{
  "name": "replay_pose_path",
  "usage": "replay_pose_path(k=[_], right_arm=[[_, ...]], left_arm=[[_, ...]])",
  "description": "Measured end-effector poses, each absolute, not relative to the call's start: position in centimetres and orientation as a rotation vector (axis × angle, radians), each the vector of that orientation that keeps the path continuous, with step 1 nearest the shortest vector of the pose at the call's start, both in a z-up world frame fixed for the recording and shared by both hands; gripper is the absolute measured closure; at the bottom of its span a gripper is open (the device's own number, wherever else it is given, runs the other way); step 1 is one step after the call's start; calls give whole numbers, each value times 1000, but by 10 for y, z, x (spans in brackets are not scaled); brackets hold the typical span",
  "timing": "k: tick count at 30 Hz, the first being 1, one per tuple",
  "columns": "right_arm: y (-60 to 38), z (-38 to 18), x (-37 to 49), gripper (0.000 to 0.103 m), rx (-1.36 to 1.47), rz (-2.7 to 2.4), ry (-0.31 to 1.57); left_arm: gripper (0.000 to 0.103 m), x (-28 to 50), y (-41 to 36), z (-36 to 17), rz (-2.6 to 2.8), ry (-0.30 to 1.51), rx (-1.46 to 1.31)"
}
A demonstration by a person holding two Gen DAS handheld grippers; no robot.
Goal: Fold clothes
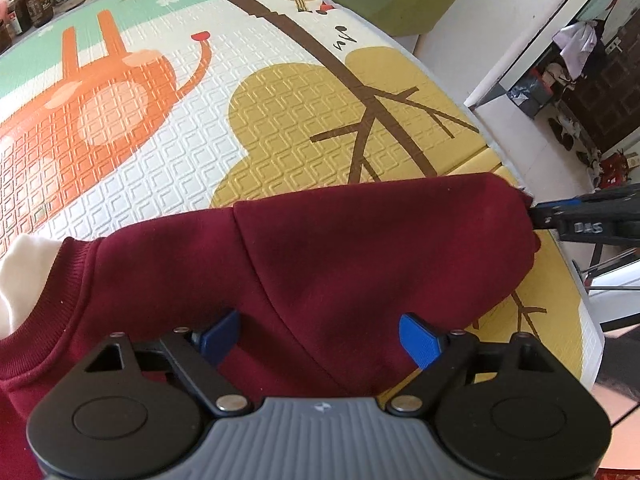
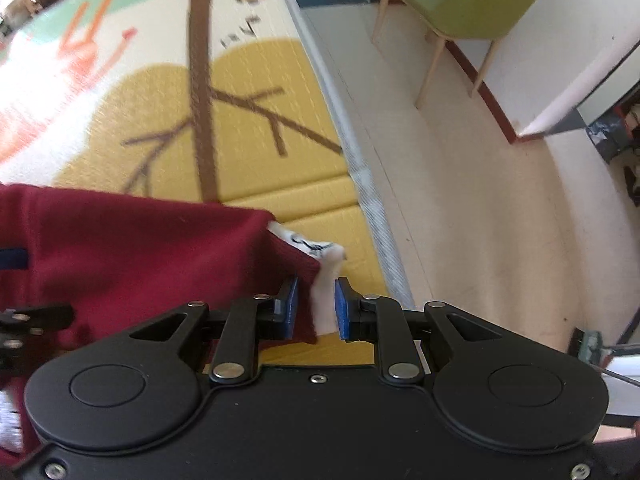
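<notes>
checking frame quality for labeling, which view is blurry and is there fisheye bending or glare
Left wrist view: sharp; the play mat edge bows from fisheye; soft daylight, no glare. Right wrist view: motion blur smears the mat print and the maroon sweatshirt; the right gripper stays crisp.

The left gripper (image 1: 320, 342) hovers with its blue fingers (image 1: 418, 340) spread wide apart, nothing pinched between them. The right gripper (image 2: 316, 308) has its blue fingers (image 2: 343, 308) drawn close together, clamping a fold of cloth; seen from the left wrist, it reaches in from the right edge.
</notes>
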State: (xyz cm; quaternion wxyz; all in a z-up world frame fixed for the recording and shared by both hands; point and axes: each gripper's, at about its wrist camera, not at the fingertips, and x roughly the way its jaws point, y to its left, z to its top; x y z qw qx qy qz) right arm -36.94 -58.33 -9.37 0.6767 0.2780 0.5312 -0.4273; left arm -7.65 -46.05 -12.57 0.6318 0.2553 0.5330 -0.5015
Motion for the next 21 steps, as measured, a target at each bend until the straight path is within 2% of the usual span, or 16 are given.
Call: replay_pose_path(k=[12,21], right_arm=[[-582,-102,-356,85,535,-977,1298],[-578,-74,-361,85,535,-1022,1244]], left_arm=[[13,-72,-458,-128,-1131,1222,584],[14,-59,-443,-110,-1128,1208,523]])
